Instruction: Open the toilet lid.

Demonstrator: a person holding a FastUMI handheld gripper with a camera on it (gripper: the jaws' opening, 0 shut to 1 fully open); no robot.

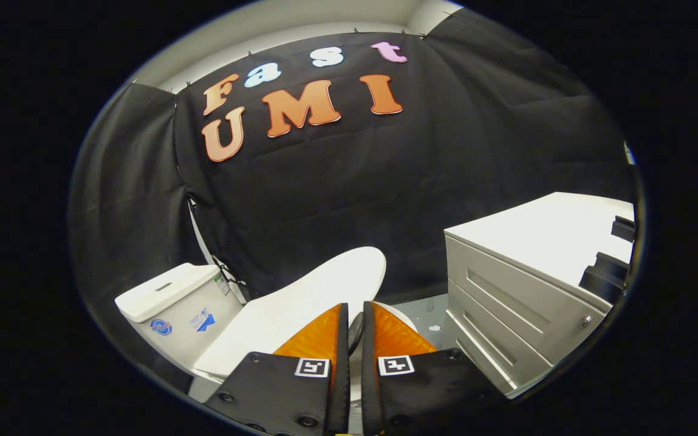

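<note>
The white toilet lid [319,290] stretches away from the tank [170,303] and looks tilted up off the seat. My gripper [355,307] sits at the lid's side edge. Its fingers stand almost together with only a narrow slot between them, and the lid's edge runs into that slot. A dark gap under the lid shows between the fingers. A strip of the white seat rim [398,312] shows just right of the right finger.
A white drawer cabinet [506,290] stands close on the right, with dark objects [606,269] on its top. Grey floor [425,312] lies between toilet and cabinet. The black cloth wall hangs right behind the toilet.
</note>
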